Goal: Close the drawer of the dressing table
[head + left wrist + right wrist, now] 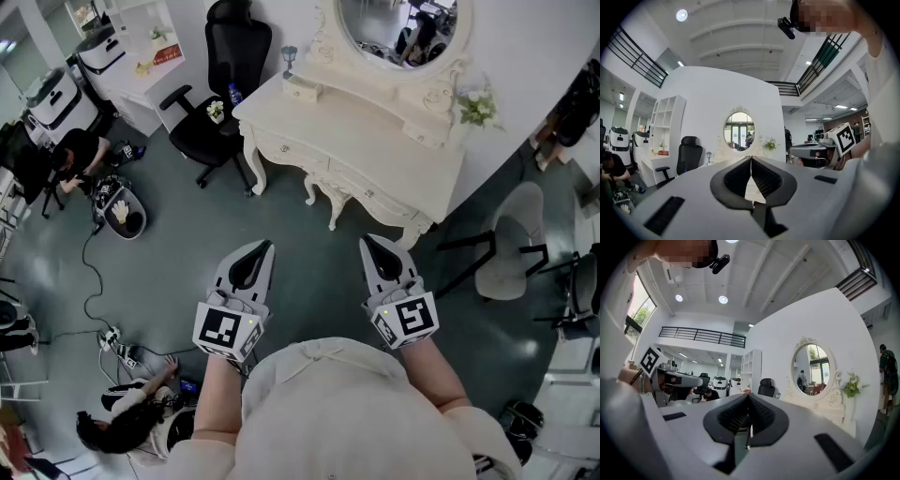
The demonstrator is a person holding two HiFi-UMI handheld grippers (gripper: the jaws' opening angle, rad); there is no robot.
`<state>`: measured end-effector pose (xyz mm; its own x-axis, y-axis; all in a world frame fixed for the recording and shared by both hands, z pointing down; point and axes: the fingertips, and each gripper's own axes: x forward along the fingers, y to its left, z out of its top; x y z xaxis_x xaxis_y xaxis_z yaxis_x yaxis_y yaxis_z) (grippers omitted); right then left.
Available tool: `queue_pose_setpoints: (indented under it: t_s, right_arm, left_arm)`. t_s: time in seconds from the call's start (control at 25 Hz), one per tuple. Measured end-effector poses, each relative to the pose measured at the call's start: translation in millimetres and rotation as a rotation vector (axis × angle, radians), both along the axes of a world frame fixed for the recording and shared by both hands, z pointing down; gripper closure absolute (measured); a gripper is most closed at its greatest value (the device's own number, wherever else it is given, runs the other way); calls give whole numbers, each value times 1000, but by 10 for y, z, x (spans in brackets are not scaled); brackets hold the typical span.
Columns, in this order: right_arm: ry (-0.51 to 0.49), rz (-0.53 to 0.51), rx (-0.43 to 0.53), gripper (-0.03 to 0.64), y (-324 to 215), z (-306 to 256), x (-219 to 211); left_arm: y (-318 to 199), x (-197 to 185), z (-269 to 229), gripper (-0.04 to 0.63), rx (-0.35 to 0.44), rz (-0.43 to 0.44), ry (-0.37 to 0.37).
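The white dressing table (375, 122) stands against the wall ahead, with an oval mirror (398, 28) on top and drawer fronts (361, 192) facing me; from here none of them shows as pulled out. Both grippers are held level in front of my body, well short of the table. The left gripper (259, 247) is shut with nothing in it, and so is the right gripper (369, 243). In the left gripper view the shut left gripper (751, 158) points at the mirror (739, 131). In the right gripper view the right gripper (749, 396) has the mirror (812, 367) to its right.
A black office chair (225, 84) stands left of the table and a pale chair (511, 248) to its right. A person (75, 155) crouches at the far left, another (131, 417) sits low at the bottom left. A cable (94, 281) runs across the grey floor.
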<state>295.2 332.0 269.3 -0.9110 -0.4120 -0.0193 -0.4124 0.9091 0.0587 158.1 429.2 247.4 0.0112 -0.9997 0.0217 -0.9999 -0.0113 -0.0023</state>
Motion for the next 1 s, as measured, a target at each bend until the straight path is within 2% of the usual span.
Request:
queue_pose_setpoints:
  t_s: [0.36, 0.64, 0.68, 0.72, 0.76, 0.88, 1.0]
  right_arm:
    - [13, 18, 4, 613, -27, -16, -79]
    - [3, 32, -2, 611, 120, 30, -285]
    - [-4, 33, -4, 611, 152, 35, -333]
    - [-8, 35, -6, 611, 182, 45, -384]
    - [-9, 38, -8, 611, 209, 58, -436]
    - [-1, 42, -11, 609, 286, 97, -608]
    - [15, 36, -10, 609, 329, 171, -787]
  left_arm:
    - [-17, -106, -46, 577, 13, 0, 17]
    - [131, -213, -19, 576, 49, 37, 51]
    - [167, -275, -25, 548, 64, 24, 54]
    - [200, -359, -25, 353, 78, 0, 51]
    - [235, -465, -20, 204, 90, -35, 43]
    - [347, -798, 5, 190, 97, -121, 26]
    - [403, -1024, 83, 192, 71, -129, 58]
